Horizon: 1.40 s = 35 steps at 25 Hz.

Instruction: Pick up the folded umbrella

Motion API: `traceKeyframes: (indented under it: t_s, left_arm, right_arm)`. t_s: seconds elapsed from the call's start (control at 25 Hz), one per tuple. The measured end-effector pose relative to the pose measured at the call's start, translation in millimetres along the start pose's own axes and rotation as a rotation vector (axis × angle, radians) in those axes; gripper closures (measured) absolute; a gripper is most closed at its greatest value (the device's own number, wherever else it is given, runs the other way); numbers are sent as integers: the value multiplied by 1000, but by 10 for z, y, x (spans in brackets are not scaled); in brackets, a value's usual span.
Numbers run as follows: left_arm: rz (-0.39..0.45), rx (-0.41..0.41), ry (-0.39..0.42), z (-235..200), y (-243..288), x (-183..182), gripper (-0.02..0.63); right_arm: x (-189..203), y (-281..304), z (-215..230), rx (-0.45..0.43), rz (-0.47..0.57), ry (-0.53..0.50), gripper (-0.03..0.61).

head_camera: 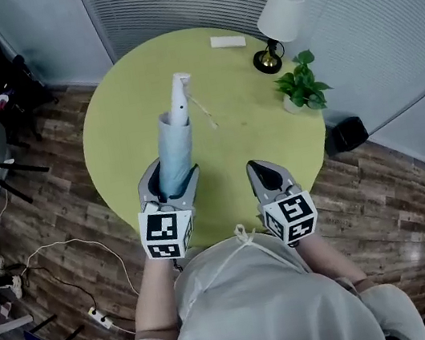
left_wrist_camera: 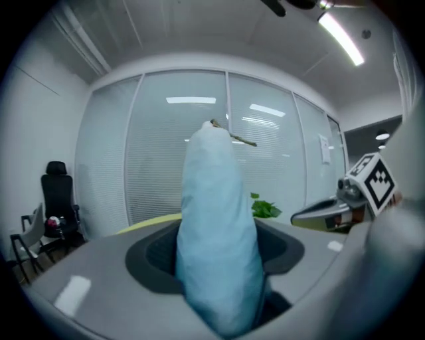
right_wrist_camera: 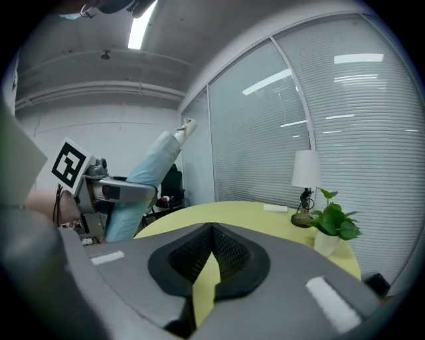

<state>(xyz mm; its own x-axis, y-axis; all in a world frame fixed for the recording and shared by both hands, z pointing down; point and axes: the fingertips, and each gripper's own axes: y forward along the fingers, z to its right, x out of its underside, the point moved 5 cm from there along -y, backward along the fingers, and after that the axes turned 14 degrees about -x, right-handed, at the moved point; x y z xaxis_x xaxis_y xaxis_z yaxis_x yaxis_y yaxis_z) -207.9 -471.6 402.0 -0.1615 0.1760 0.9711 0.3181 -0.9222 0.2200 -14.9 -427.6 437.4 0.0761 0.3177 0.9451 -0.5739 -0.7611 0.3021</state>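
Note:
The folded umbrella (head_camera: 175,143) is a light blue roll with a white handle end and a thin strap. It points away from me over the round yellow-green table (head_camera: 255,133). My left gripper (head_camera: 170,185) is shut on its near end, and the blue fabric (left_wrist_camera: 216,232) fills the space between the jaws. The umbrella (right_wrist_camera: 143,182) rises slanting out of the left gripper (right_wrist_camera: 113,192) in the right gripper view. My right gripper (head_camera: 260,171) hovers beside it to the right, near the table's front edge. Its jaws (right_wrist_camera: 211,229) meet at the tips with nothing in them.
A table lamp (head_camera: 278,23), a small potted plant (head_camera: 303,84) and a flat white object (head_camera: 227,41) stand at the table's far right. Chairs (head_camera: 6,153) stand at the left, and a black bin (head_camera: 345,135) sits on the floor at the right. Cables lie on the wooden floor.

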Motion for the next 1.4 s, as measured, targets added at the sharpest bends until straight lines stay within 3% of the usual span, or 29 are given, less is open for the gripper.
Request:
traceKeyframes:
  t_s: [0.12, 0.32, 1.4]
  left_arm:
    - [64, -108, -59, -195, -208, -118, 316]
    - [111, -174, -111, -248, -298, -179, 316]
    - [80, -145, -135, -197, -308, -69, 316]
  right_arm:
    - [-133, 8, -123, -2, 36, -30, 580]
    - [-222, 17, -137, 9, 59, -63, 580]
    - [-204, 51, -219, 19, 31, -48, 580]
